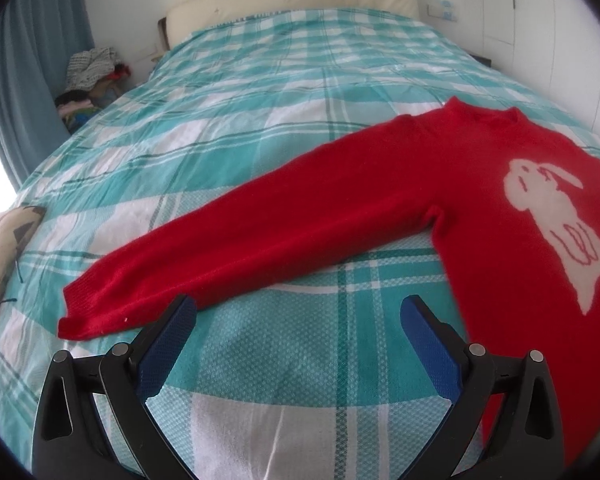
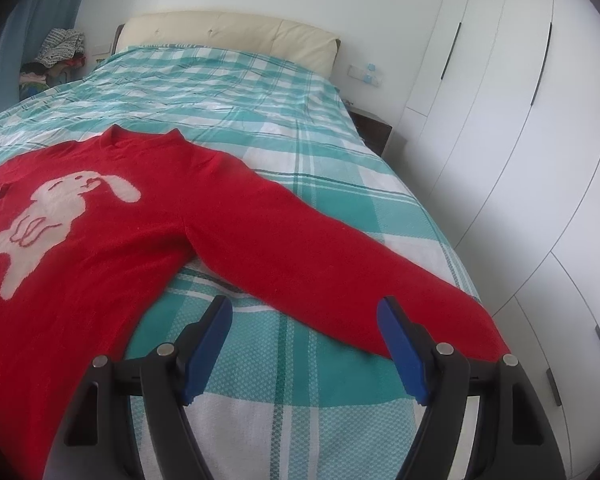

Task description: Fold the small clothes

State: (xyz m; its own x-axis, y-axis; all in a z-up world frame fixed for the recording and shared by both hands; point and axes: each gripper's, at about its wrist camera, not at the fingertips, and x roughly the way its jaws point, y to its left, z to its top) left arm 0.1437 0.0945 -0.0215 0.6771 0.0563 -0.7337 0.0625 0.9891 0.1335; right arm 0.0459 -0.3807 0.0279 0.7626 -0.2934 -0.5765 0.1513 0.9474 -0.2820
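red knit sweater [image 1: 480, 220] with white rabbit motif lying flat on teal plaid bedspread [image 1: 260, 128], unfolded; left gripper [image 1: 298, 316] and right gripper [image 2: 304, 316] hovering, jaws spread, likely needing sleeve cuffs pinched first.

A red sweater [image 1: 480, 216] lies flat, sleeves spread, on the teal-checked bed [image 1: 260, 92].

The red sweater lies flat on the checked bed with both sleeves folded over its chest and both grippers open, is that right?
Not quite. The sleeves are spread outward, not folded: the left wrist view shows one sleeve stretched out from the red sweater, the right wrist view the other.
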